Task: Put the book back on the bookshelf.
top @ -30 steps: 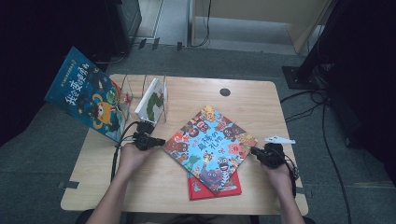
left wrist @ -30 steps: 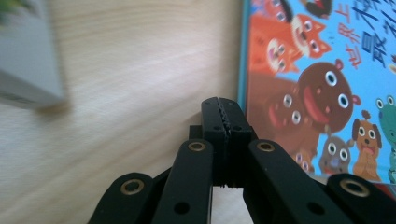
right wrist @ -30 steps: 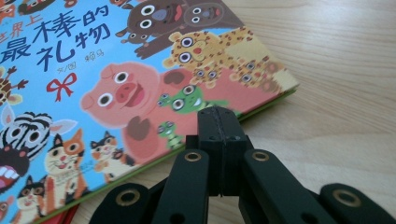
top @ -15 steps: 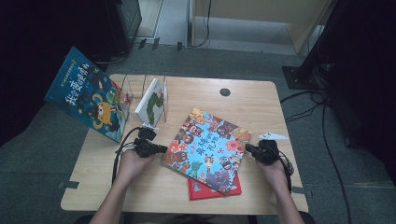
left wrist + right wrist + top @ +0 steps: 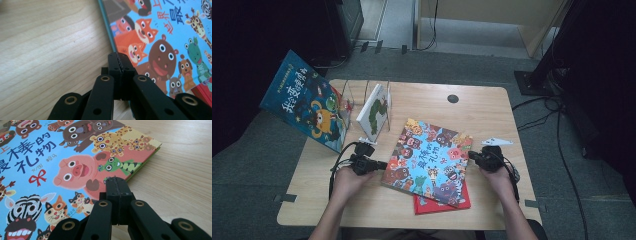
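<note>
1. Your table (image 5: 492, 107) is pale wood-grain laminate, rectangular with rounded corners, with one round black grommet (image 5: 453, 98) at 12 o'clock.
2. The work piece is a flat glossy hardcover picture book with a blue cover crowded with cartoon animals (image 5: 428, 159). It sits mid-table, skewed, lying on top of the red one.
3. Under it is a red hardcover book (image 5: 442, 204). Just a strip shows at its 6 o'clock edge.
4. Your left gripper (image 5: 381, 164) is matte black plastic with ribbed pads and brass-coloured pivot bushings. Jaws are closed flat together with nothing between them. The tip is at the blue book's 9 o'clock edge; in the left gripper view it overlaps the cover edge (image 5: 155, 47), but contact cannot be told.
5. Your right gripper (image 5: 472, 155) is the same build, pads pressed together and empty. It is at the book's 3 o'clock edge, tip over the cover near the pink pig (image 5: 75, 170).
6. A clear wire-frame book stand (image 5: 368, 102) at 10 o'clock holds one white book with a green caterpillar (image 5: 375, 111), tilted.
7. One dark blue picture book with an orange creature (image 5: 309, 105) leans off the table's 9 to 10 o'clock edge.
8. Count: four books, two grippers, one stand.
</note>
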The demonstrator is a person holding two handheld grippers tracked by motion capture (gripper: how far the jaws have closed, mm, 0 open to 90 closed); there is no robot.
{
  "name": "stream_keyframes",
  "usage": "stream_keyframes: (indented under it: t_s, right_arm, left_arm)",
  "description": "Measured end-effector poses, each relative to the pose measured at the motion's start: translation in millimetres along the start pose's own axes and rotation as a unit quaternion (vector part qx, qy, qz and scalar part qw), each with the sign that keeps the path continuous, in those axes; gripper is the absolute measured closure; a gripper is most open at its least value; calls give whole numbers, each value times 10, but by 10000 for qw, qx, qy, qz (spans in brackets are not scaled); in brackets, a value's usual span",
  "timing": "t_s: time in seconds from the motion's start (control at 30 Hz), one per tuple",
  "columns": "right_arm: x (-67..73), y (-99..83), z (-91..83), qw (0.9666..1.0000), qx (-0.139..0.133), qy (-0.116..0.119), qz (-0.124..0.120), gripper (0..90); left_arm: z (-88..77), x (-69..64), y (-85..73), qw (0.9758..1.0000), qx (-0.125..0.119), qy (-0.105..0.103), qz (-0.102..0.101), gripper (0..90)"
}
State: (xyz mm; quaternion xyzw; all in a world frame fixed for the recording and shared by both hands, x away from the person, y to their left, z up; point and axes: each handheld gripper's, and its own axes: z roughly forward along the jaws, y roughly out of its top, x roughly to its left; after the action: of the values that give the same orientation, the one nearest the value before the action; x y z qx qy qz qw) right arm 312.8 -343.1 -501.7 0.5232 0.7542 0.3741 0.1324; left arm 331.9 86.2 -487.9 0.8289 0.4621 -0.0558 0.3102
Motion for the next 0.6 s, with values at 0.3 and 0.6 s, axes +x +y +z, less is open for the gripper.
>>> stream_keyframes:
  t_s: [0.3, 0.6]
  right_arm:
    - [22, 26, 12, 9999, 26, 131, -61, 900]
    - [115, -46, -74, 9995, 126, 241, -128, 900]
  left_arm:
    - [-61, 37, 58, 9998, -89, 16, -158, 860]
    - [-25, 64, 174, 9994, -160, -195, -246, 568]
